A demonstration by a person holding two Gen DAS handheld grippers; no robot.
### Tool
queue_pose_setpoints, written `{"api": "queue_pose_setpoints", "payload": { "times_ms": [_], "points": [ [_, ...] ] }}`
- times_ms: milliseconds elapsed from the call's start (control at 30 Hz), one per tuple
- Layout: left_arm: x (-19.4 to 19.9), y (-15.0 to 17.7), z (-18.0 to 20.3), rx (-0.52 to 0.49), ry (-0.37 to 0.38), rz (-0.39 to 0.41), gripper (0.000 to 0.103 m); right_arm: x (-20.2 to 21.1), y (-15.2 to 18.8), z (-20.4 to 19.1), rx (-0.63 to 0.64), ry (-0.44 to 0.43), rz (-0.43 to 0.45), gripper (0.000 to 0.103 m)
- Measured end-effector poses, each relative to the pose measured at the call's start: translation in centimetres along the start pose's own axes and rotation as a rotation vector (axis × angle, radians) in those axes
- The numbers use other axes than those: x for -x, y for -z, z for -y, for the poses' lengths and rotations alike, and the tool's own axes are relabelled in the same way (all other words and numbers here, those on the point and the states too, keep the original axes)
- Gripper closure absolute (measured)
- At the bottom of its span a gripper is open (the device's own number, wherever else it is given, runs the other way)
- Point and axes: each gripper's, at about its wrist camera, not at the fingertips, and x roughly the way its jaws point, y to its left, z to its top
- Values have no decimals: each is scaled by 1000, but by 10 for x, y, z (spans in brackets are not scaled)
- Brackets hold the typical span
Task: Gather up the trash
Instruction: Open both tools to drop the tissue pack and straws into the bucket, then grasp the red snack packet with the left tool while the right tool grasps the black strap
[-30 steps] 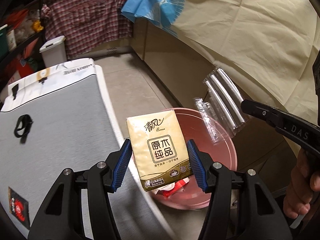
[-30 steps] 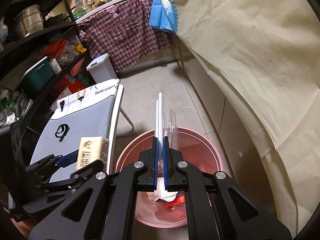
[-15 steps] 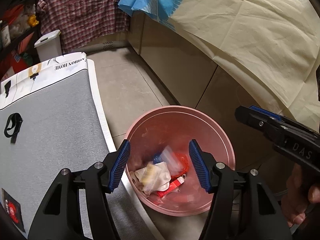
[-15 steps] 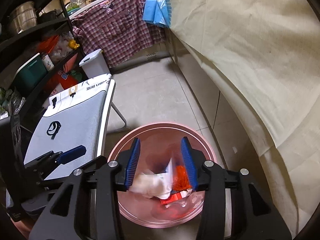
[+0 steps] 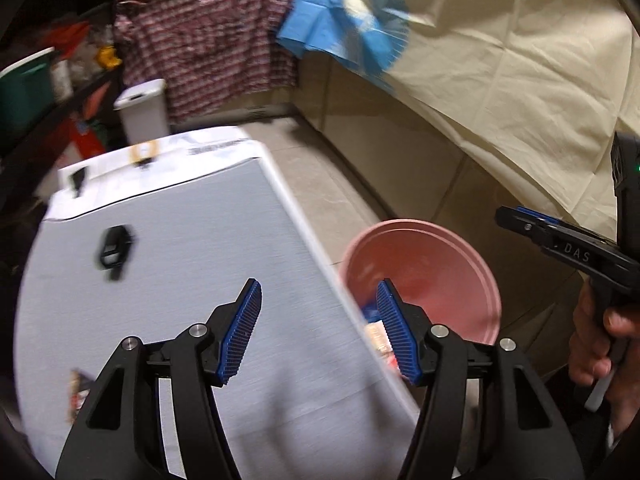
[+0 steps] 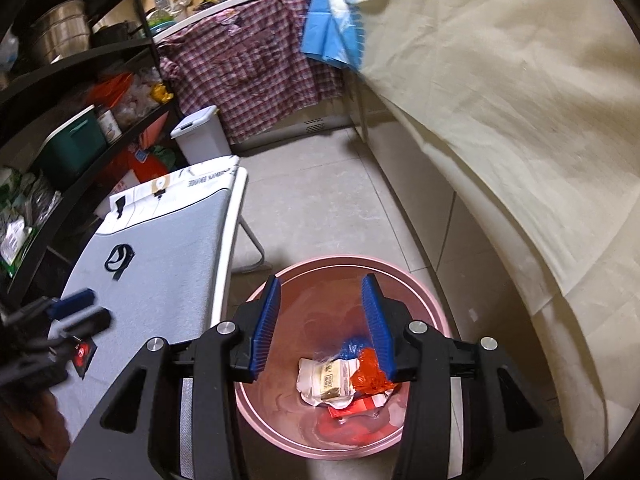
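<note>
Your left gripper (image 5: 318,328) hangs over the near right edge of the grey table (image 5: 168,288), jaws spread wide with nothing between the blue ribbed pads (image 5: 242,332). Its right pad overlaps the left rim of the pink bin (image 5: 460,256) in this view; the bin stands on the tiled floor (image 5: 340,184) just beside the table's long white edge. The left view is motion-blurred. On the table lie a small black strap loop (image 5: 115,246) well ahead of the gripper and a small red-and-black packet (image 5: 78,394) at the near left edge. Your right gripper (image 6: 322,326) sits directly above the pink bin (image 6: 430,300), jaws likewise spread, holding nothing. Collected trash rests at the bottom of the bin: a tan tissue pack (image 6: 330,378) lying on crumpled white paper (image 6: 308,380), an orange-red crinkled wrapper (image 6: 368,372) touching it on the right, a blue wrapper (image 6: 352,346) behind them partly hidden by the right pad, and a flat red packet (image 6: 352,408) below. In the left view your right hand (image 5: 600,336) shows at the frame's right side, gripping the tool's handle. Surroundings: a plaid shirt (image 6: 256,72) hanging from a counter edge, a blue cloth (image 6: 330,28) beside it, a cream sheet (image 6: 500,100) draped along the right, a white lidded bin (image 6: 202,138) on the floor past the table, and black shelving (image 6: 60,72) at the left.
</note>
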Motion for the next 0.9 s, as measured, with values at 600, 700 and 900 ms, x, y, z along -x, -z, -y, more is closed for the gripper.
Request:
{"api": "queue_pose_setpoints", "payload": {
  "times_ms": [600, 700, 900],
  "points": [
    [58, 101, -184, 388, -279, 6, 65, 7, 11, -97, 169, -95, 37, 63],
    [55, 118, -191, 424, -306, 1, 65, 9, 12, -108, 177, -115, 56, 70],
    [47, 140, -205, 508, -281, -10, 65, 10, 21, -132, 179, -174, 71, 82]
  ]
}}
